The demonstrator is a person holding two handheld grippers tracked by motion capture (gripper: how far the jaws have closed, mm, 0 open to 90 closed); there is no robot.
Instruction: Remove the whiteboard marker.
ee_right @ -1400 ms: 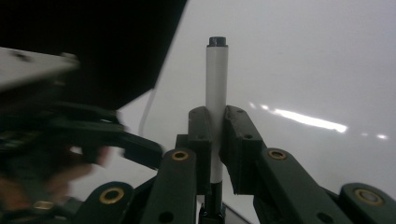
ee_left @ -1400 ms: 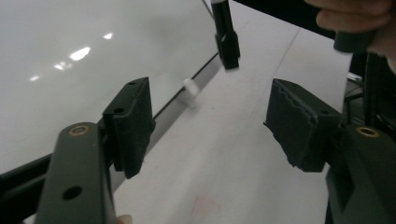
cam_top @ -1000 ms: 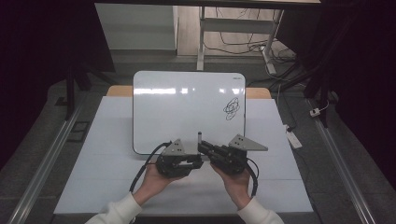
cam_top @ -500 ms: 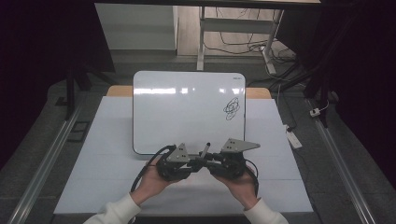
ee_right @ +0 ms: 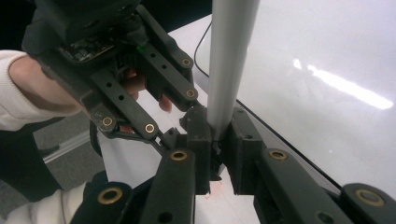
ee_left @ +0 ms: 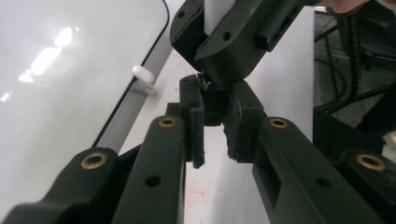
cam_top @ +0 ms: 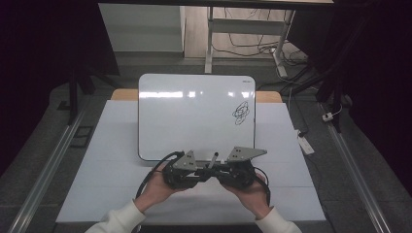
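My right gripper (ee_right: 215, 140) squeezes the grey and white marker pen (ee_right: 228, 65). My left gripper (ee_left: 213, 122) pinches the pen's small black cap (ee_left: 212, 103). Both meet just beside the white wipe-off board (cam_top: 194, 111).

Passage toward twelve o'clock is blocked by the whiteboard (cam_top: 194, 114), propped just ahead of the two tongs, its lower edge lying close before them. Between the left tongs (cam_top: 204, 172) and right tongs (cam_top: 214, 171), met tip to tip around a marker (cam_top: 213, 159), no gap is left. Bare counter (cam_top: 107, 160) is offered at nine o'clock and at three o'clock, out to the edges, and a narrower strip at six o'clock is taken up by the forearms.
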